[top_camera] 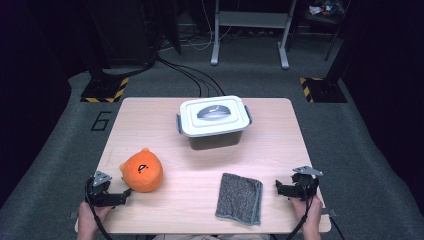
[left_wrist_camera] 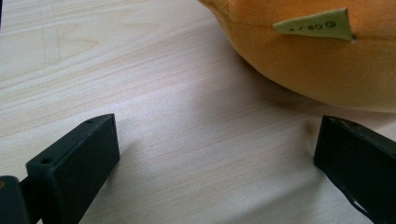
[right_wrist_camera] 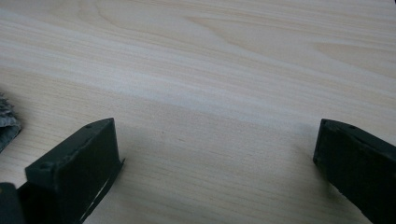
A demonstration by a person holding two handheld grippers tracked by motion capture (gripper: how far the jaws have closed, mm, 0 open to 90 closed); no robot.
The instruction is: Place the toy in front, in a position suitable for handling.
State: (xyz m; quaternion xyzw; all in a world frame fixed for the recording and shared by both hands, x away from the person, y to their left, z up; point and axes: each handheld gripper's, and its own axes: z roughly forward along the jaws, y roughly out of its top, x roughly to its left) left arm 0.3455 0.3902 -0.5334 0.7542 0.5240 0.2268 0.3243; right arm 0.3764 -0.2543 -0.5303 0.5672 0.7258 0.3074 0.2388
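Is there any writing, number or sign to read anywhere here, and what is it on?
"6": painted in black on the grey floor left of the table.
Small printed marks on the pale green tag of the orange plush toy: too blurred and turned to read surely.
Black mark on top of the plush toy: a drawn shape, not letters.
Yellow-black hazard stripes on the floor plates: no words.

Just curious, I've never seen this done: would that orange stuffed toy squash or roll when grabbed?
The orange plush toy looks soft and rounded, so it would probably squash between the jaws. Its underside sits broadly on the table, so a push likely slides it rather than rolling it. Probably light.
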